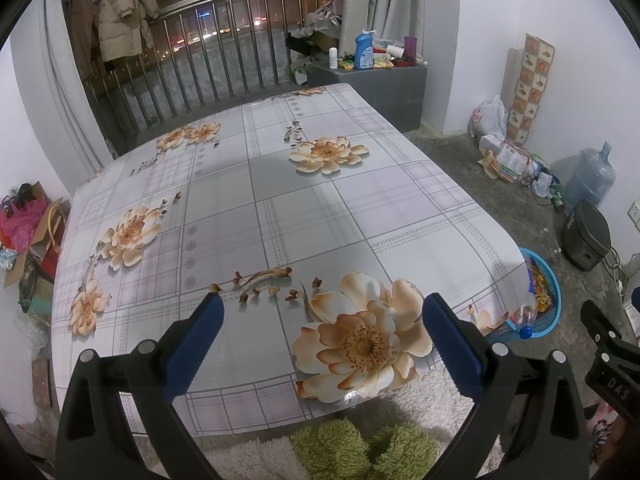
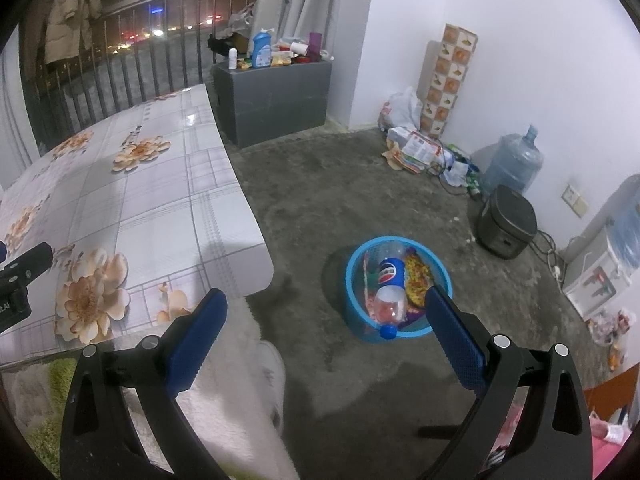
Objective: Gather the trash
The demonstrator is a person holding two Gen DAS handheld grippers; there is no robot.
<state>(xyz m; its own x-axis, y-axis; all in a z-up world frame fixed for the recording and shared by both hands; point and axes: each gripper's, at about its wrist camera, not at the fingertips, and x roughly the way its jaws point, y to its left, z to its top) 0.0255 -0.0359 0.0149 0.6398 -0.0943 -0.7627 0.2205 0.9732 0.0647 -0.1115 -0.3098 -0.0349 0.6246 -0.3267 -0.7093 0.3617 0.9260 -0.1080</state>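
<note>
Hovering spread and empty: left gripper [image 1: 322, 312] over bare table [image 1: 280, 208], right gripper [image 2: 326, 310] near blue basket [image 2: 356, 322], bottle [image 2: 388, 280] dropped inside; collection judged done.

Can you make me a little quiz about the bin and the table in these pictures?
1. True or false: the blue bin stands on the table.
2. What lies in the bin with its blue cap over the rim? A) plastic bottle B) shoe C) cup
3. Fill in: the left gripper and the right gripper both hold ____.

Key: 1 false, it stands on the floor beside the table. 2 A. 3 nothing, both are open.
</note>
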